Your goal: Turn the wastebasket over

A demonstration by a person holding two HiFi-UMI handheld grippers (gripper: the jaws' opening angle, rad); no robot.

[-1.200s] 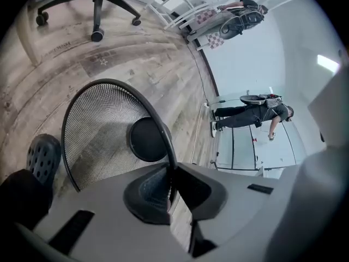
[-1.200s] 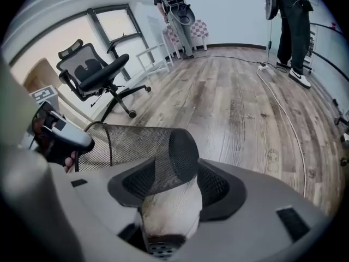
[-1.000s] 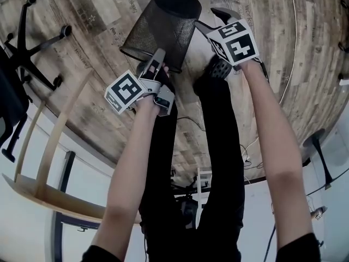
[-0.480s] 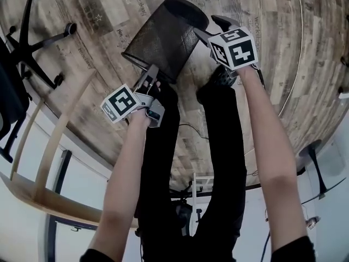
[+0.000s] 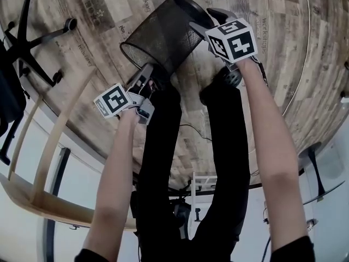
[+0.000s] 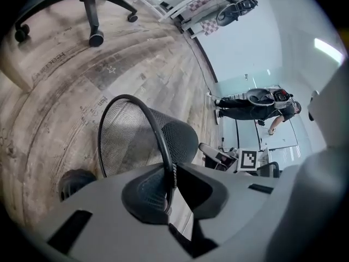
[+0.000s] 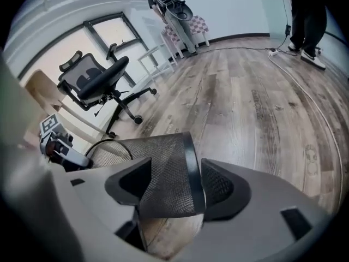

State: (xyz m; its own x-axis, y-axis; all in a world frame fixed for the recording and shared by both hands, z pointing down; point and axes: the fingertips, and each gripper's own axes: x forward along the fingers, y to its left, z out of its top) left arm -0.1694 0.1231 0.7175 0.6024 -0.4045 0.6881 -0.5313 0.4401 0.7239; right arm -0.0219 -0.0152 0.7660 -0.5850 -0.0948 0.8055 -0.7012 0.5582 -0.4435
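The black mesh wastebasket (image 5: 163,34) hangs tilted over the wood floor, its mouth toward the lower left and its base toward the upper right. My left gripper (image 5: 147,72) is shut on the basket's rim. In the left gripper view the rim wire (image 6: 136,105) runs straight in between the closed jaws of the left gripper (image 6: 172,184). My right gripper (image 5: 206,21) is at the base end. Its jaws have just been opening and stand wide. In the right gripper view the base edge of the wastebasket (image 7: 163,173) lies between the jaws of the right gripper (image 7: 174,187).
An office chair (image 5: 32,37) stands at the left and also shows as the chair (image 7: 98,81) in the right gripper view. A light wooden table edge (image 5: 54,146) runs below it. My black-clad legs (image 5: 163,162) and a shoe (image 5: 232,78) are under the basket. A cable (image 5: 300,48) lies at the right. Another person (image 6: 256,105) stands far off.
The basket has tipped further onto its side, its mouth swinging toward the lower left. The left gripper has drifted left with the rim. The right gripper stays at the base.
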